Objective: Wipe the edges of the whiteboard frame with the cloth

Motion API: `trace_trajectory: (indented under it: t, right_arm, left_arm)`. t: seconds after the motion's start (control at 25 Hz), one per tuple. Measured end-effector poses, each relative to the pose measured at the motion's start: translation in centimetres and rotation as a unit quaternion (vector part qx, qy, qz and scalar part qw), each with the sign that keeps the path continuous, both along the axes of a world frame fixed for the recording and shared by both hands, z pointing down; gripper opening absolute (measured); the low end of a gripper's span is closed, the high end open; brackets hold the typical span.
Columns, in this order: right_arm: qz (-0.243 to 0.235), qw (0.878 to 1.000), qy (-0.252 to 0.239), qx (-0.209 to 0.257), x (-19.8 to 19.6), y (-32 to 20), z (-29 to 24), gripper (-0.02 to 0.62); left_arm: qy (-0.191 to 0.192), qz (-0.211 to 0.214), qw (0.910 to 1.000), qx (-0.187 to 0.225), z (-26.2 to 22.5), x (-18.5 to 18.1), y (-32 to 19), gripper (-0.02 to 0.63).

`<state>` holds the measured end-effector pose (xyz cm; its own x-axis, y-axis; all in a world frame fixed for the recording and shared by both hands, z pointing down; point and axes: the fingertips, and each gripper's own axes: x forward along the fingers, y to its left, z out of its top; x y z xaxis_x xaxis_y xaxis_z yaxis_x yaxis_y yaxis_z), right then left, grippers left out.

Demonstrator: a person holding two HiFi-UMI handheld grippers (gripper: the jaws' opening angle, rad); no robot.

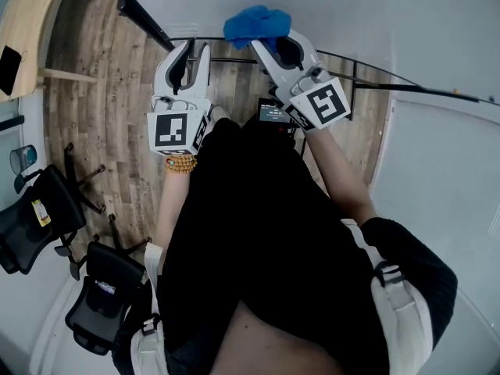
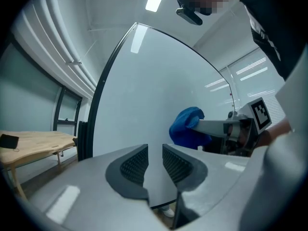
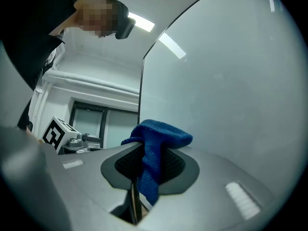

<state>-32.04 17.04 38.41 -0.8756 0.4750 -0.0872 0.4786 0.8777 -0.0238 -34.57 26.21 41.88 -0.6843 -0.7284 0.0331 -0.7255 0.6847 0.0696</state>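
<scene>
Head view has my right gripper (image 1: 272, 44) held forward, its fingers clamped on the blue cloth (image 1: 255, 23). The cloth bunches past the tips right at the thin dark lower frame edge (image 1: 203, 39) of the whiteboard (image 1: 367, 22), though I cannot tell whether it presses the frame or only sits beside it. Right gripper view confirms the grip: the cloth is pinched between both pads, with a lump mounded over the tips and a tail hanging down the gap. The white face is close ahead there, and the dark side frame (image 3: 142, 81) rises off to the left. My left gripper (image 1: 193, 56) hangs just beside the right one, apart from it. Left gripper view shows its fingers (image 2: 134, 163) set narrow with nothing between them, only the board's face beyond. From that view the side frame stands near on my left, and the board sweeps wide to the right. Below the lower frame edge lies plank floor (image 1: 94, 100). Two office chairs (image 1: 39, 209) sit well back to my left, and a wooden surface (image 1: 27, 22) lies off beyond the side frame.
</scene>
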Motion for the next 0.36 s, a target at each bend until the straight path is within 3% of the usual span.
trace_trajectory:
  t: [0.36]
  right_arm:
    - [-0.025, 1.000, -0.006, 0.003, 0.1, 1.3, -1.8, 0.100]
  left_arm:
    - [0.001, -0.012, 0.9999, 0.001, -0.7, 0.2, 0.9, 0.190]
